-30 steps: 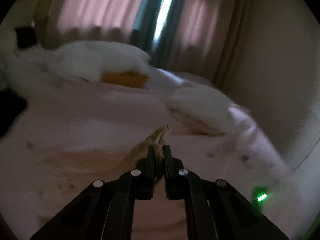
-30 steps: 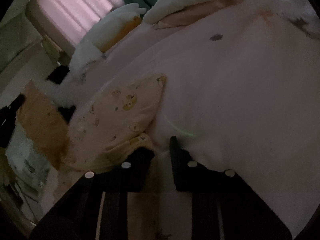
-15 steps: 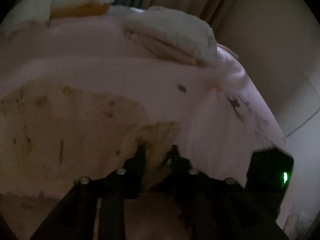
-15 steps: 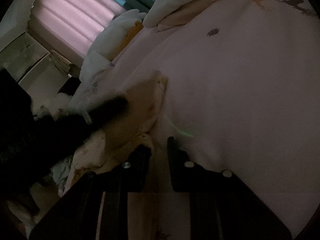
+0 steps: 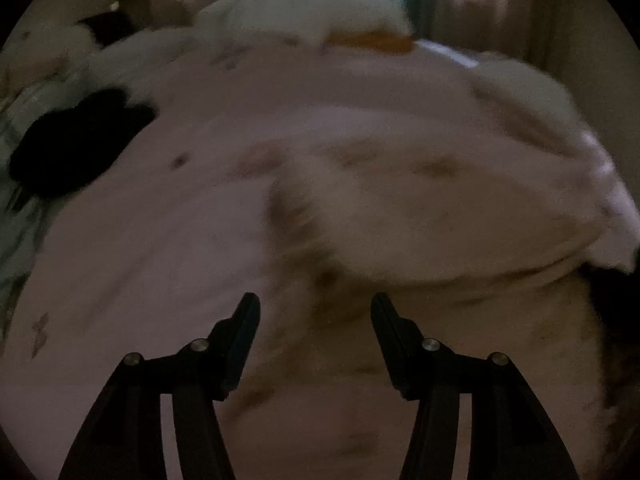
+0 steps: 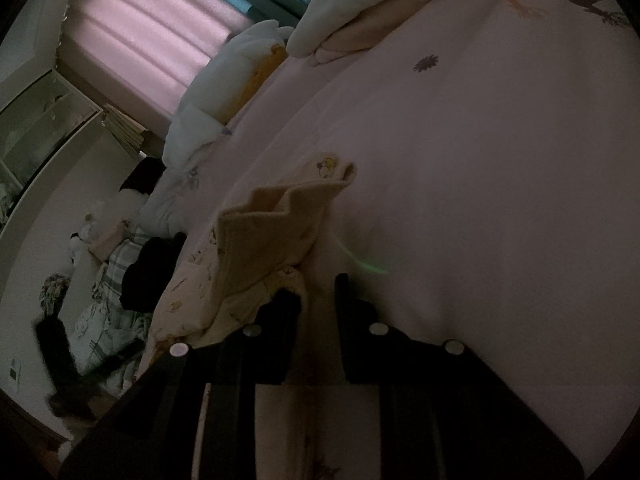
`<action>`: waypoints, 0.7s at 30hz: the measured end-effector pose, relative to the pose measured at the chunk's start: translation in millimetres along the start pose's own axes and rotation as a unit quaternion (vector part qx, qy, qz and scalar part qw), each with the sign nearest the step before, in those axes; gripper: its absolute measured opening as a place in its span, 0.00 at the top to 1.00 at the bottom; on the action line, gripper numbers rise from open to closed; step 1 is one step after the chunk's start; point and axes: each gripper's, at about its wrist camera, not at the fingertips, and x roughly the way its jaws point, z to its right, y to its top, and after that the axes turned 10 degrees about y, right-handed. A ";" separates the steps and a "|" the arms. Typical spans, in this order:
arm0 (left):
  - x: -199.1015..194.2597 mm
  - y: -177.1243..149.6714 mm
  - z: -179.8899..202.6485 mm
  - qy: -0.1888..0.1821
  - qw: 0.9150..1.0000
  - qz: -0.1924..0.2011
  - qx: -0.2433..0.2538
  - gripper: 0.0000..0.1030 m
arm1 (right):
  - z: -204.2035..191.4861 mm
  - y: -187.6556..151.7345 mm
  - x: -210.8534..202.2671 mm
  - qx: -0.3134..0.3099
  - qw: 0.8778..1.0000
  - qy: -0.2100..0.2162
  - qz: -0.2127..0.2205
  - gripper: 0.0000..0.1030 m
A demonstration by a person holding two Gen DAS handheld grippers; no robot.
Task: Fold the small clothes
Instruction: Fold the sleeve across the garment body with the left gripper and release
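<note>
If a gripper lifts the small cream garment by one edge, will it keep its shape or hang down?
The cream garment would probably hang limp: its folded-over flap already buckles into soft waves. It looks thin and probably light, so one gripper should raise it easily. On the smooth pink bedcover a push would likely bunch or slide it, not roll it.

Left wrist view motion-blurred: cream garment (image 5: 420,220) print unreadable; right gripper (image 6: 318,292) jaws hide garment's near corner.

garment (image 6: 256,240) on bedspread (image 6: 480,180) | pillows (image 6: 360,8) behind | left: dark cloth (image 6: 152,272)
</note>
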 end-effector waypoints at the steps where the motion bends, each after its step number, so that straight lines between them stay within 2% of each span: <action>1: 11.9 -4.6 -5.6 0.018 1.000 -0.019 0.003 0.46 | 0.6 0.6 0.3 0.001 1.000 0.003 0.001 0.81; 2: 26.6 -9.4 -11.9 0.047 0.998 -0.040 0.003 0.45 | 1.2 1.4 1.3 0.003 1.000 0.004 0.001 0.81; 3: 37.7 -13.5 -21.7 0.045 0.998 -0.046 -0.015 0.36 | 1.4 1.0 1.5 0.003 1.000 0.004 0.001 0.81; 5: 41.4 -14.9 -40.8 0.017 0.998 -0.020 -0.064 0.36 | 1.7 0.8 1.7 0.001 1.000 0.001 0.000 0.81; 8: 48.7 -11.4 -62.7 -0.011 0.992 -0.027 -0.120 0.36 | 1.2 0.4 1.1 0.002 1.000 0.003 0.000 0.81; 12: 43.6 -13.0 -56.3 0.004 0.995 -0.017 -0.094 0.36 | 1.4 0.8 1.1 0.001 1.000 0.002 0.000 0.81; 16: 44.1 -21.3 -66.6 -0.016 0.993 -0.016 -0.114 0.36 | 1.7 0.5 -0.8 0.009 1.000 0.006 0.003 0.81; 18: 45.7 -19.6 -61.6 -0.010 0.995 -0.018 -0.098 0.36 | -2.0 -2.6 -4.3 0.013 1.000 -0.012 0.000 0.83; 20: 42.2 -21.1 -54.1 0.014 0.997 -0.017 -0.068 0.36 | -13.1 -2.0 -6.3 -0.006 0.998 -0.057 -0.024 0.83; 21: 40.1 -21.3 -50.2 0.024 0.998 -0.018 -0.059 0.36 | -20.6 -0.5 -7.8 -0.019 0.996 -0.076 -0.033 0.78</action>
